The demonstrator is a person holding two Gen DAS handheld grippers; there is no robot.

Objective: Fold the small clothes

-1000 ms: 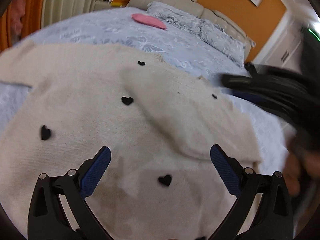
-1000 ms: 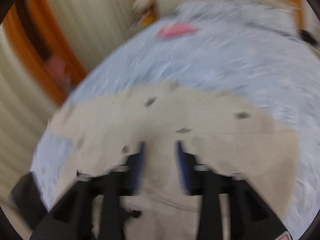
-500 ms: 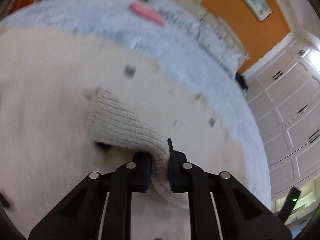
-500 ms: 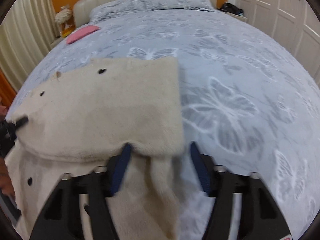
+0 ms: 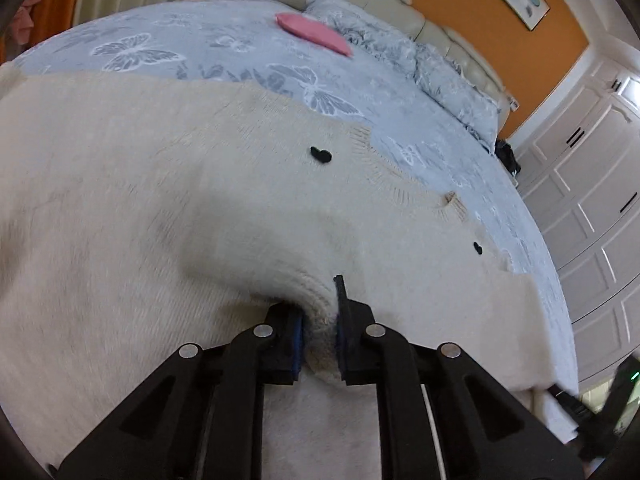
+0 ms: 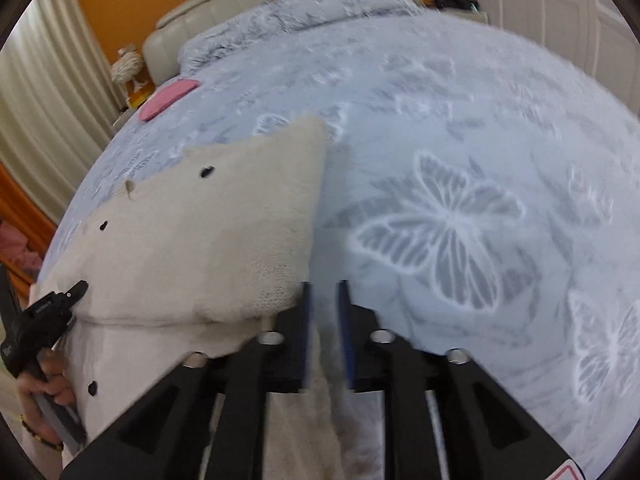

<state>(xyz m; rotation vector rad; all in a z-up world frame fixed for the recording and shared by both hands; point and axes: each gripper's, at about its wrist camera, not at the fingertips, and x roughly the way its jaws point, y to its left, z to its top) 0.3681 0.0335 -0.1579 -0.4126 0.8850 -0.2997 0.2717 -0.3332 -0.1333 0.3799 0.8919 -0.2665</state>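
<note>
A cream knitted sweater point(image 5: 168, 184) with small black hearts lies on the blue butterfly bedspread point(image 5: 180, 44). My left gripper point(image 5: 320, 336) is shut on a ribbed edge of the sweater and holds a fold of it over the body. In the right wrist view the sweater point(image 6: 192, 248) lies folded at the left. My right gripper point(image 6: 324, 332) is shut on a strip of the sweater at its right edge, with the fingers nearly together. The left gripper point(image 6: 44, 316) shows at the far left there, held by a hand.
A pink item point(image 5: 316, 34) lies far up the bed near the pillows point(image 5: 440, 76) and headboard. White wardrobe doors point(image 5: 592, 208) stand to the right. Curtains point(image 6: 44, 92) hang at the left. The bedspread point(image 6: 480, 184) stretches wide to the right of the sweater.
My left gripper closed on the sweater's edge and carried it over the body. My right gripper went from open to shut on the sweater's right edge.
</note>
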